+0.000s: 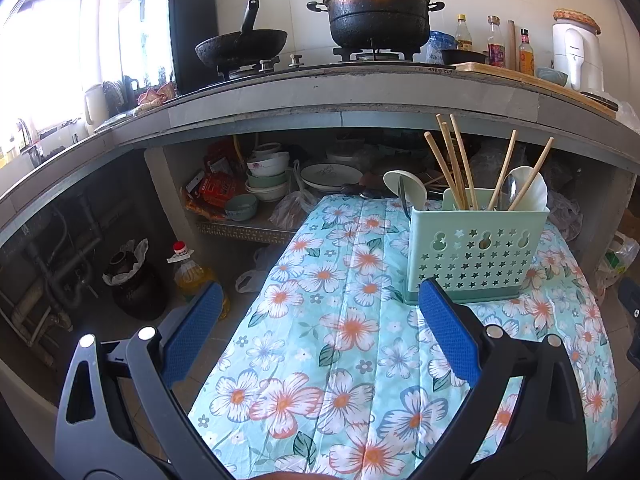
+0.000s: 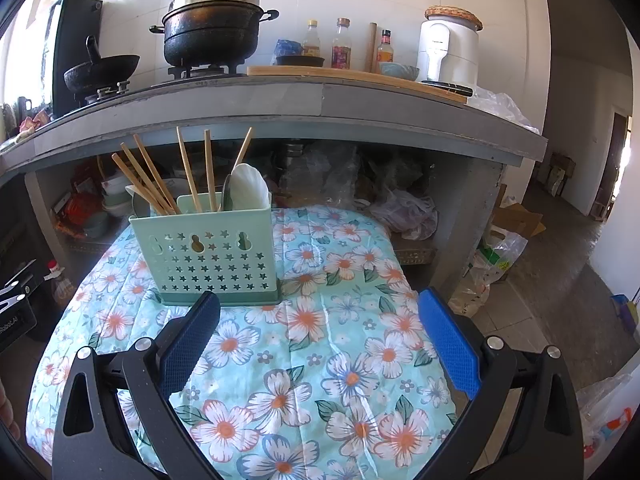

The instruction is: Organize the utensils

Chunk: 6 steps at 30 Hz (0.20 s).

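Observation:
A mint-green utensil holder (image 1: 476, 252) with star cut-outs stands on the floral cloth (image 1: 340, 340). It holds several wooden chopsticks (image 1: 456, 160), a metal spoon (image 1: 510, 190) and white ceramic spoons (image 1: 532, 188); one white spoon (image 1: 404, 188) leans out at its left end. In the right wrist view the holder (image 2: 212, 256) stands ahead to the left, with chopsticks (image 2: 152, 176) and a white spoon (image 2: 250, 186) in it. My left gripper (image 1: 320, 312) is open and empty, short of the holder. My right gripper (image 2: 320, 312) is open and empty, right of the holder.
A grey counter (image 1: 320, 96) overhangs behind, with a wok (image 1: 240, 46), a black pot (image 1: 376, 12), bottles (image 1: 496, 42) and a white appliance (image 1: 576, 52). Bowls and plates (image 1: 272, 176) sit on the shelf below. An oil bottle (image 1: 192, 272) and a dark jar (image 1: 132, 284) stand on the floor at left.

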Available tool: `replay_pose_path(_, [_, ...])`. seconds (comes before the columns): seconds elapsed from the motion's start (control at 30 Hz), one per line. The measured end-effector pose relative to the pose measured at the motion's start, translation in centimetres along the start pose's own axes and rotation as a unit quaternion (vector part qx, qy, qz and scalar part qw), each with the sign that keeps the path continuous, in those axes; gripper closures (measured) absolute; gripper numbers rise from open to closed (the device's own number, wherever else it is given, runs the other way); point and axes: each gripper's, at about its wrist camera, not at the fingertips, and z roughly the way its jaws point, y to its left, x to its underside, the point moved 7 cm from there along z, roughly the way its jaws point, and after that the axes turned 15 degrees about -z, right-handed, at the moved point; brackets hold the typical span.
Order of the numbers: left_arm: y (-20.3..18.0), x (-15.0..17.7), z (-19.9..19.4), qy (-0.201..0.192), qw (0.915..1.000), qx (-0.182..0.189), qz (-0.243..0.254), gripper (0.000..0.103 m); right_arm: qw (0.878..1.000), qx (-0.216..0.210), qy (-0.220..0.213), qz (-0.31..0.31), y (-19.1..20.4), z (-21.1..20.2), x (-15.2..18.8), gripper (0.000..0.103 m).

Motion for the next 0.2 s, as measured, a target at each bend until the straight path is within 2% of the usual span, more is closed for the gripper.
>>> replay_pose_path(0.2, [0.05, -0.15, 0.1, -0.001, 1.0, 0.001, 0.001, 0.009, 1.0, 0.0, 0.0, 0.0, 0.01, -0.01, -0.03, 0.006])
